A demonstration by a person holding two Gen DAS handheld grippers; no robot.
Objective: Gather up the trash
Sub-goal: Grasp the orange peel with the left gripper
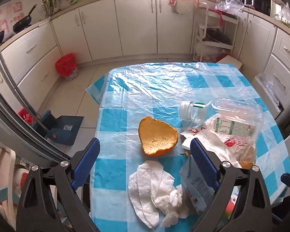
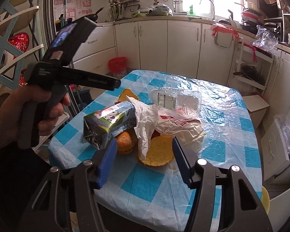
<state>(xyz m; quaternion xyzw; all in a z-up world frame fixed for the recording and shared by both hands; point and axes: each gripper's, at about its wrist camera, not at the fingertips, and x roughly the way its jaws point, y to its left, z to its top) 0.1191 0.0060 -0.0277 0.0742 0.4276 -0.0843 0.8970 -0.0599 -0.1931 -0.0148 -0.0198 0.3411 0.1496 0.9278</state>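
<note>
Trash lies in a heap on a table under a blue-and-white checked plastic cloth (image 1: 164,81). In the left wrist view I see a large orange peel (image 1: 157,138), crumpled white tissue (image 1: 154,191), a clear plastic bottle (image 1: 218,110) on its side and a drink carton (image 1: 193,185). My left gripper (image 1: 145,142) is open above the peel and tissue, touching nothing. In the right wrist view the carton (image 2: 108,123) leans on peels, white tissue (image 2: 145,129) hangs over a flat peel (image 2: 158,152), and the bottle (image 2: 177,100) lies behind. My right gripper (image 2: 144,144) is open, its pads pressing nothing.
A bin with a red liner (image 1: 66,66) stands on the floor by the cabinets, and a blue dustpan (image 1: 65,127) sits left of the table. A white shelf cart (image 1: 212,34) stands beyond the far edge. A hand (image 2: 19,116) holds the other gripper's handle at the left.
</note>
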